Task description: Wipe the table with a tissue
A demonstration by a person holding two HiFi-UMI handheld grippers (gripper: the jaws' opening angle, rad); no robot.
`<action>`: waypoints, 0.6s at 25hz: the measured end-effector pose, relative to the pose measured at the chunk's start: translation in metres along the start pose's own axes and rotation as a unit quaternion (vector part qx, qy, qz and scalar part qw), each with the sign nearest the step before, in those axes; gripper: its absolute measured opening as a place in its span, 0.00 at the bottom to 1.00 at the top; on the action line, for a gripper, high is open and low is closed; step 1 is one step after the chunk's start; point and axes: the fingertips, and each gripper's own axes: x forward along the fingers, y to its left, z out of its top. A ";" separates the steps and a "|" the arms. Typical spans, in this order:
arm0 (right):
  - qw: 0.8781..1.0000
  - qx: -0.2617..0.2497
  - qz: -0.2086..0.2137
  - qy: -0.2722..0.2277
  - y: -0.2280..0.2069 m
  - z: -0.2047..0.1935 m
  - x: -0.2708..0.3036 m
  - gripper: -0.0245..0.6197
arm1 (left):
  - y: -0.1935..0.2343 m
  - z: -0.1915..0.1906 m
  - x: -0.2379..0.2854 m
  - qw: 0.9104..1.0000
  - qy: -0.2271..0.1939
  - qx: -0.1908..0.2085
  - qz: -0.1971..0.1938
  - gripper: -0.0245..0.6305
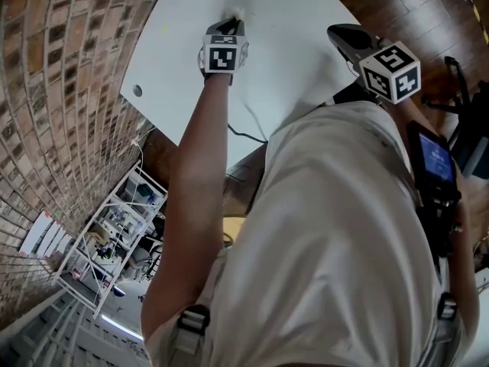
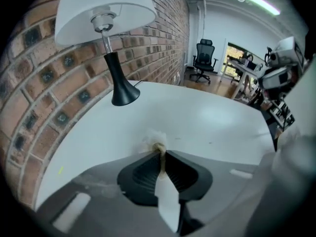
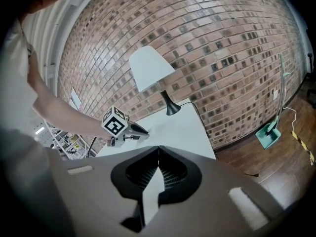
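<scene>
Left gripper [image 1: 233, 18]: jaws clamped on the tissue [image 2: 155, 139], pinched right at the tips. Only a small ragged tuft sticks out past them. The tuft sits down on the white table [image 1: 290, 48], toward its far side, with the gripper pitched steeply nose-down.

Right gripper [image 3: 158, 150]: jaws together, nothing between them. It hovers over the table's edge at the right of the head view, apart from the work.

Risks as we judge them:
- So little tissue shows beyond the tips that the hard jaw ends may ride on the table instead of the paper. Cause: steep pitch plus a short tuft. We would get scraping, not wiping.
- Drag across the surface could pull the tuft out or tear it, since the grip is on a thin fold at the very tips.
- The lamp [image 2: 116, 58] stands by the brick wall [image 2: 34, 83], beyond the tissue. A stroke carried too far that way could strike its black base and tip it.
- With one small contact patch, strokes may leave strips unwiped unless they overlap.
- We cannot tell whether the tuft presses firmly or only brushes the table
</scene>
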 end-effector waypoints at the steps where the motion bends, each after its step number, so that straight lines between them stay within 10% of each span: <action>1: 1.000 0.000 0.001 0.000 0.001 0.000 0.001 0.05 | -0.007 0.000 -0.001 0.999 -0.007 -0.021 -0.025 0.10; 5: 1.000 0.001 0.003 0.001 0.002 0.002 0.001 0.05 | -0.013 0.001 -0.003 0.993 -0.021 -0.075 -0.088 0.10; 15: 1.000 -0.001 -0.010 0.003 -0.008 -0.001 -0.005 0.05 | -0.004 0.016 0.008 0.999 -0.023 0.044 0.014 0.10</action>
